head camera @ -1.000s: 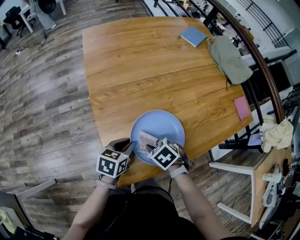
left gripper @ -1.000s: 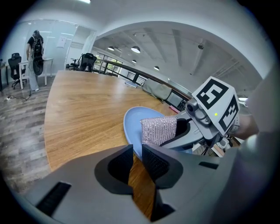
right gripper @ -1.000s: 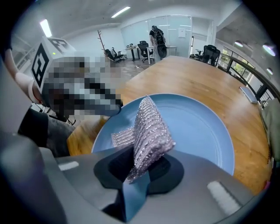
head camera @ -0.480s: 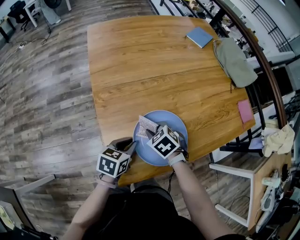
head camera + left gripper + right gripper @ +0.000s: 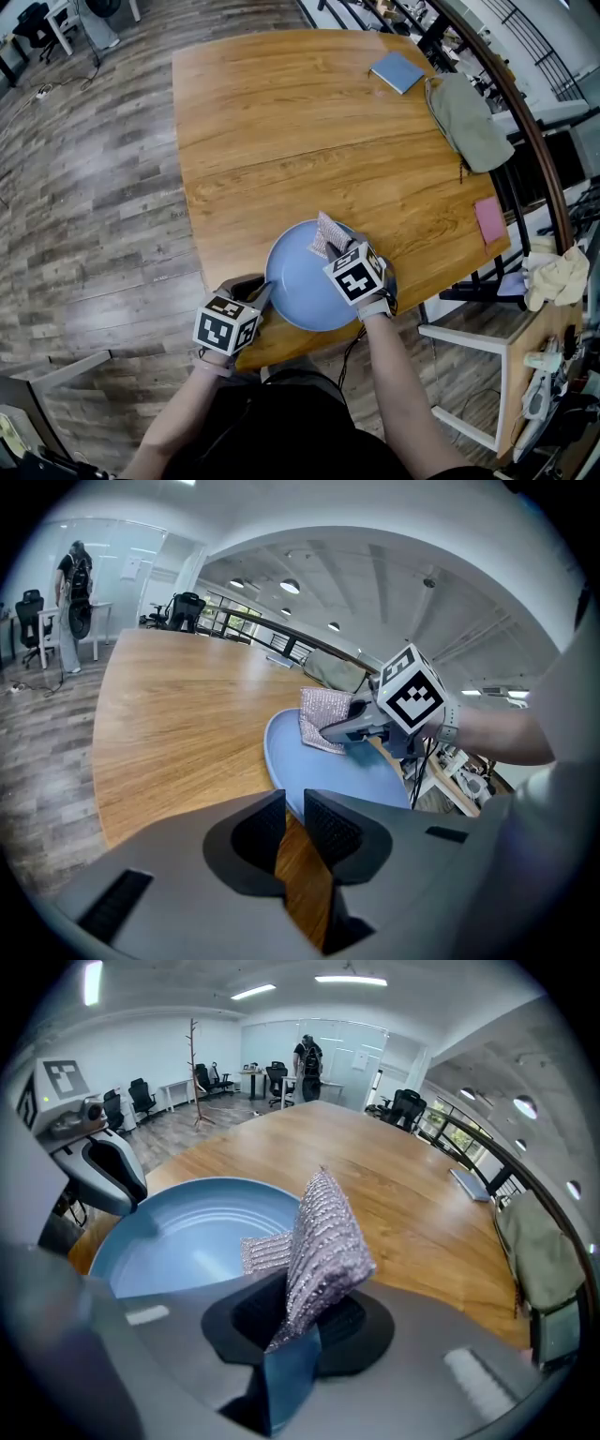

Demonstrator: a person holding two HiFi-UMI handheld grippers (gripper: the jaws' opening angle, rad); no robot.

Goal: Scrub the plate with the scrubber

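Swept right across the plate (image 5: 298,286) in the last second: from just near-left of its middle out to the far-right rim, with the scrubber (image 5: 324,231) carried along in the right tongs (image 5: 334,249). No shift at all from the left tongs (image 5: 259,294), parked at the plate's near-left rim throughout.

Head view first: plate resting on the desk (image 5: 281,141), its blue face bare across the middle. Scrubber up at the plate's far-right rim, right tongs reaching in over the plate's right side.

Over to the left gripper view: tongs all but together, only a sliver of desk showing through the gap, nothing pinched. Tips right at the plate's near rim, touching or just short of it, too close to call. Across the plate, scrubber down against the far side, still gripped.

Now the right gripper view: tongs clamped on the scrubber's lower edge, silvery mesh folded and standing up from between them, a loose flap trailing toward the plate's inner wall. Plate's bowl spread out to the left of the scrubber.

Looks like mid-scrub, at the end of an outward stroke. Next move, most likely: lay the mesh flatter onto the plate and drag it back toward the middle. Calls for steady downward pressure, plus the left tongs held firm at the near-left rim to stop any sliding.
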